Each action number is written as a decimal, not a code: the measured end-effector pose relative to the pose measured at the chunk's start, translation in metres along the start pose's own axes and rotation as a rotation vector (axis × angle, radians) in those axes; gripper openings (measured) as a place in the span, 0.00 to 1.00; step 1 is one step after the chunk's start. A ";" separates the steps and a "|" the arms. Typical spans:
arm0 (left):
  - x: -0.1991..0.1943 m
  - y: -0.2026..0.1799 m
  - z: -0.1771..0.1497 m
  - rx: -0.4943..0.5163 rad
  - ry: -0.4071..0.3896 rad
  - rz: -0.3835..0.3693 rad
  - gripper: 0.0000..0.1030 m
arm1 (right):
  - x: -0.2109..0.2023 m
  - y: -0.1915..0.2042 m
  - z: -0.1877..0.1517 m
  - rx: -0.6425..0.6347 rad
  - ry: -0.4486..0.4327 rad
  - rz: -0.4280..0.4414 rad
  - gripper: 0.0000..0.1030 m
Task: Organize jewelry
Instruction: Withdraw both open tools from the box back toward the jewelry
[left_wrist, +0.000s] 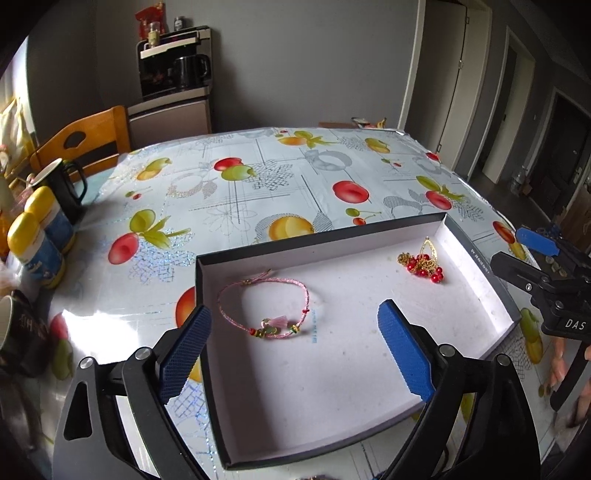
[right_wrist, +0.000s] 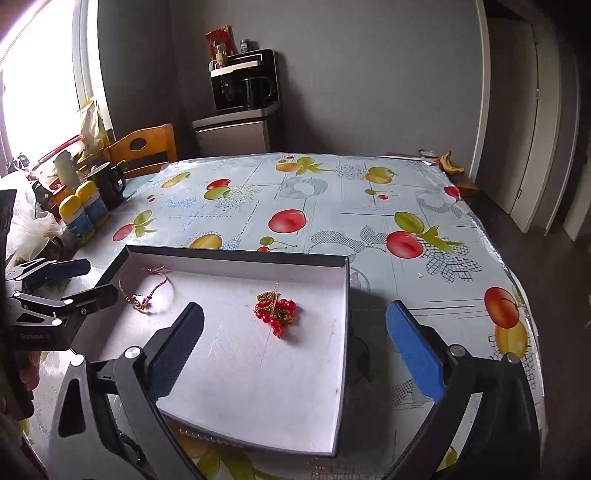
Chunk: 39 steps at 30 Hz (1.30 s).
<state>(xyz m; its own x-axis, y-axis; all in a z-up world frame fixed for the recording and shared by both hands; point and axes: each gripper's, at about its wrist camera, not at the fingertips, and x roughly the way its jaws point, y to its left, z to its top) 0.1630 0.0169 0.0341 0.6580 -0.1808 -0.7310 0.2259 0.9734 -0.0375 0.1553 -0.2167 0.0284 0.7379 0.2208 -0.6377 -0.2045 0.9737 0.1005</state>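
Note:
A shallow black box with a white floor (left_wrist: 332, 387) (right_wrist: 258, 387) lies on the fruit-print tablecloth. In it lie a pink cord bracelet with small beads (left_wrist: 264, 308) (right_wrist: 146, 293) on the left and a gold chain piece with red beads (left_wrist: 423, 264) (right_wrist: 277, 312) on the right. My left gripper (left_wrist: 295, 345) is open and empty, hovering over the box's near left part, just short of the bracelet. My right gripper (right_wrist: 295, 345) is open and empty, straddling the box's right wall near the red-bead piece. Each gripper shows in the other's view (left_wrist: 532, 258) (right_wrist: 74, 280).
Two yellow-capped bottles (left_wrist: 40, 236) (right_wrist: 83, 210), a black mug (left_wrist: 66, 184) (right_wrist: 109, 182) and another mug (left_wrist: 14, 332) stand at the table's left edge. A wooden chair (left_wrist: 85, 140), a coffee machine on a cabinet (right_wrist: 243, 85) and bananas (right_wrist: 450, 162) lie beyond the table.

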 end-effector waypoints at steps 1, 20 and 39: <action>-0.006 0.000 -0.003 -0.001 -0.010 -0.004 0.92 | -0.004 -0.001 -0.002 0.000 -0.002 -0.006 0.95; -0.098 0.013 -0.091 -0.020 -0.154 0.068 0.93 | -0.066 -0.005 -0.081 -0.020 0.060 -0.040 0.95; -0.077 -0.007 -0.150 0.104 0.011 0.026 0.94 | -0.084 0.049 -0.139 -0.211 0.115 0.156 0.95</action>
<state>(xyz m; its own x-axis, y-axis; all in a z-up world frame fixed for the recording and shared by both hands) 0.0027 0.0447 -0.0114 0.6570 -0.1539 -0.7381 0.2824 0.9579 0.0516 -0.0060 -0.1950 -0.0196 0.6118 0.3478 -0.7104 -0.4485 0.8924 0.0506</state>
